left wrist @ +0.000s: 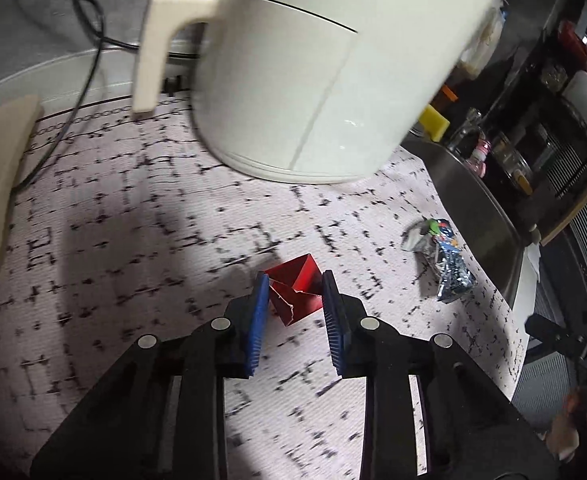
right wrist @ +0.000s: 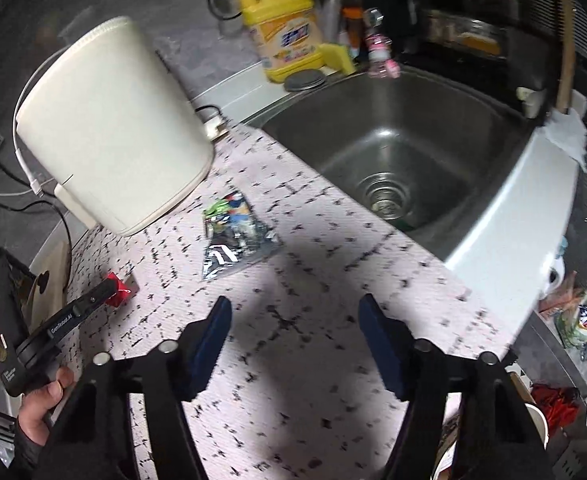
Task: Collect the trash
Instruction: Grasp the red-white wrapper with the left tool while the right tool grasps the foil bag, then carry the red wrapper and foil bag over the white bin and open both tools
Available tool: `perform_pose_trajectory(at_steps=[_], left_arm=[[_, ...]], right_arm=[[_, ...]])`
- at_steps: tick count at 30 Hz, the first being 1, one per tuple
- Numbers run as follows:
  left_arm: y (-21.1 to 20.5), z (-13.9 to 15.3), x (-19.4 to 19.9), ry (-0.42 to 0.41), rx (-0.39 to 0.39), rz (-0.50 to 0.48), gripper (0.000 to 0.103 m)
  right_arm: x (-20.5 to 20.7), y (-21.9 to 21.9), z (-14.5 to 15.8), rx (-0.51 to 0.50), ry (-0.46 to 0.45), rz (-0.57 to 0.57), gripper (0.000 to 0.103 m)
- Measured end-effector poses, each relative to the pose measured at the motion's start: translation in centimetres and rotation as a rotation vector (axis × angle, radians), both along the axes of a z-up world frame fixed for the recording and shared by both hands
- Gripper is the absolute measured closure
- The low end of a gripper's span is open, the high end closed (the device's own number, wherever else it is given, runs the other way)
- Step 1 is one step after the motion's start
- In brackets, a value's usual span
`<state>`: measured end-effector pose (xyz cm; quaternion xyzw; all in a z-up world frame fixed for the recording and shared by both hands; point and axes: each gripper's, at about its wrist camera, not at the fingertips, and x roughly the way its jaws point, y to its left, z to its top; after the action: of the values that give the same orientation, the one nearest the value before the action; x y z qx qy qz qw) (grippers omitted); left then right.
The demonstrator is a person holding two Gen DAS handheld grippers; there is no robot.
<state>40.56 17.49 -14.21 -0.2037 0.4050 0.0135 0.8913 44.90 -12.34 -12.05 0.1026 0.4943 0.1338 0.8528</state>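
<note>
the left gripper (left wrist: 295, 300) has its jaws at a narrow spread, straddling a torn red box (left wrist: 295, 294) that lies on the patterned counter mat (left wrist: 133, 240); the blue pads (left wrist: 258, 312) stand just beside the box's two sides, and whether they already press on it cannot be told, so the box reads as bracketed rather than lifted. the right gripper (right wrist: 293, 336) hangs above bare mat with its jaws wide and nothing between them. ahead of it, between the white kettle (right wrist: 109, 128) and the steel sink (right wrist: 373, 92), lies the second piece of trash, a crumpled foil wrapper (right wrist: 233, 236), flat on the mat and apart from the red box. in the right wrist view the box shows only as a small red corner past the left tool's tip. likely step: closing on the box before carrying it off. risks, as judgement: the box is torn and hollow, so a firm squeeze may crush it or let it pivot out between the pads; a grip on one corner alone could make it slip on lifting. the kettle stands near behind the box, and a forward push of the tool could knock it. the wrapper is thin and lies flat, so the right pads may skid over it or snag the mat, and it sits near enough to the sink's edge to be nudged in.
</note>
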Motion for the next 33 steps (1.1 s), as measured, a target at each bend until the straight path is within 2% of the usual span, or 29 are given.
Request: perform_pose_trajectory(at_steps=[7, 16, 18, 19, 20, 21, 24, 33], left_arm=[[2.3, 0.6, -2.2, -0.015, 0.025, 0.047, 0.076], [4.0, 0.6, -4.5, -0.008, 0.030, 0.115, 0.076], [4.0, 0.6, -4.9, -0.005, 0.033, 0.125, 0.076], [3.9, 0.6, -5.0, -0.004, 0.034, 0.128, 0.076], [3.7, 0.6, -5.2, -0.003, 0.036, 0.130, 0.076], [3.5, 0.7, -5.2, -0.004, 0.037, 0.131, 0.076], [2.4, 1.1, -5.4, -0.011, 0.047, 0.124, 0.076], [-3.2, 2.3, -5.6, -0.033, 0.066, 0.056, 0.076]], right_arm=[[2.8, 3.1, -1.4, 0.034, 0.033, 0.051, 0.042], [5.8, 4.5, -4.5, 0.086, 0.136, 0.014, 0.042], [6.2, 4.3, -4.7, 0.105, 0.131, 0.000, 0.052], [6.5, 4.3, -4.8, 0.105, 0.139, 0.003, 0.078], [6.7, 4.2, -5.1, 0.110, 0.159, 0.012, 0.092], [6.9, 4.1, -5.2, 0.119, 0.170, 0.015, 0.093], [6.2, 3.3, -4.2, 0.133, 0.130, 0.026, 0.100], [2.2, -1.3, -1.8, 0.155, 0.077, 0.031, 0.101]])
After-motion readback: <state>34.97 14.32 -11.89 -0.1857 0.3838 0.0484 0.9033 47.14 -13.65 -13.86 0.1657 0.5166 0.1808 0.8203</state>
